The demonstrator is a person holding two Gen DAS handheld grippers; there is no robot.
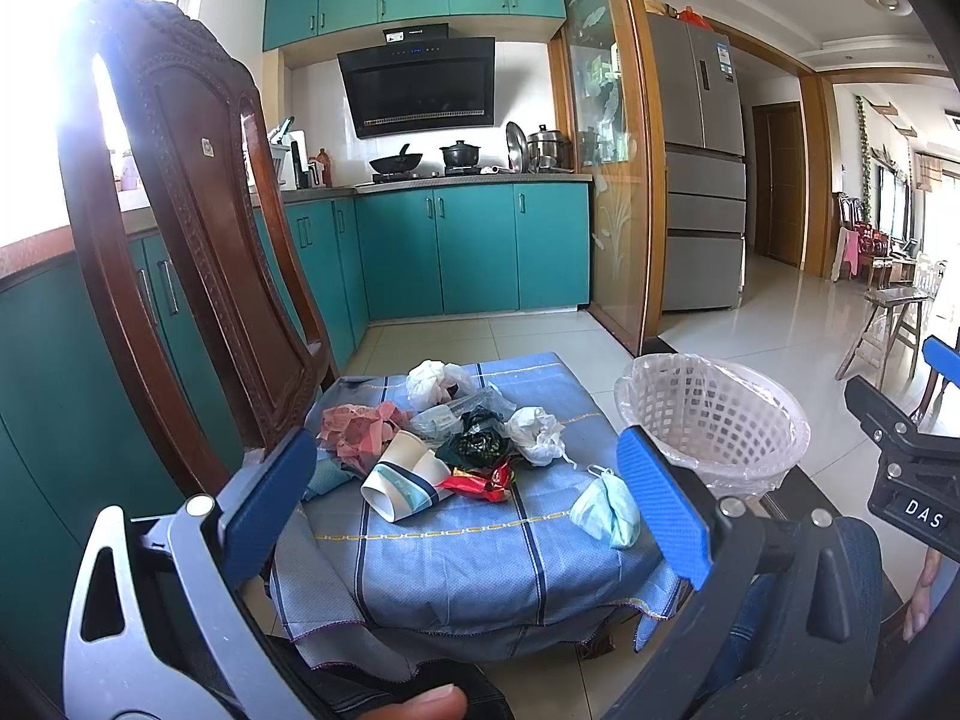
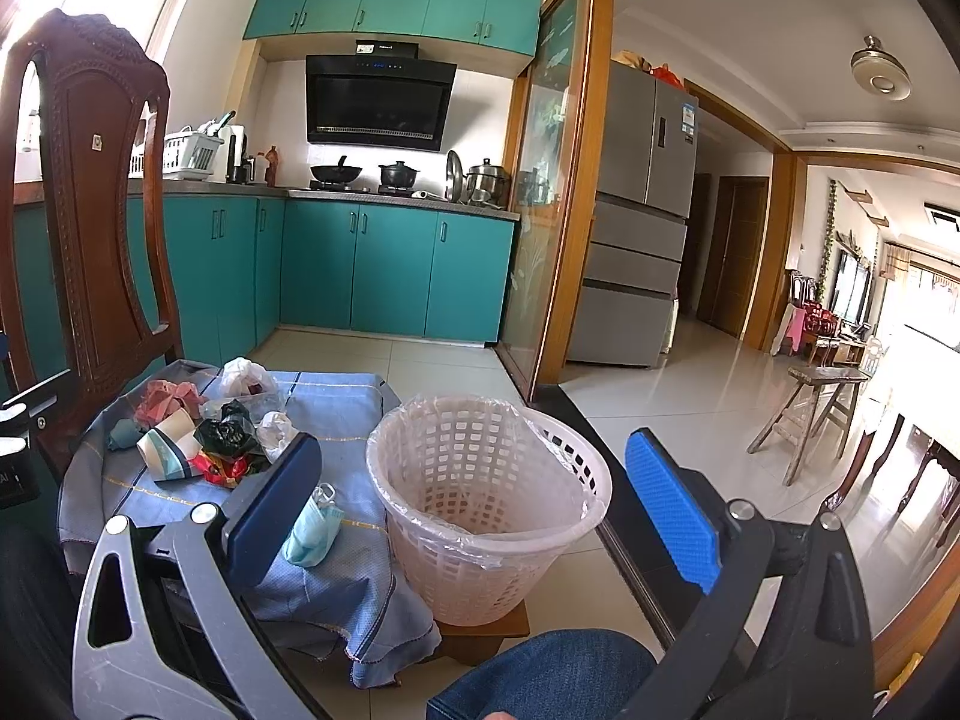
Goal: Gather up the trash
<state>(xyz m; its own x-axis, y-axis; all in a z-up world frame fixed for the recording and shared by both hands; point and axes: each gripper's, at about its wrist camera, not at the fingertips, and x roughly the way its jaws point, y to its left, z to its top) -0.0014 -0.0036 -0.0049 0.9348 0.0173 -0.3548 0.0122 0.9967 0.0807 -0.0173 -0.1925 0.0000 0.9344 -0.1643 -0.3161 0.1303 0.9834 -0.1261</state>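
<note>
A low table under a blue striped cloth (image 1: 468,564) holds a heap of trash: paper cups (image 1: 402,477), a red wrapper (image 1: 480,483), a black bag (image 1: 477,438), white crumpled bags (image 1: 534,435), pink scraps (image 1: 360,429) and a light blue face mask (image 1: 606,507). The mask also shows in the right wrist view (image 2: 312,531). A white lined mesh basket (image 2: 480,504) stands right of the table. My left gripper (image 1: 468,504) is open above the table's near side, holding nothing. My right gripper (image 2: 474,516) is open in front of the basket, holding nothing.
A carved wooden chair (image 1: 198,252) stands at the table's left. Teal kitchen cabinets (image 1: 474,246) and a stove are behind. A fridge (image 1: 702,180) and a wooden stool (image 2: 822,414) are to the right on tiled floor. The basket sits on a small wooden stand (image 2: 480,630).
</note>
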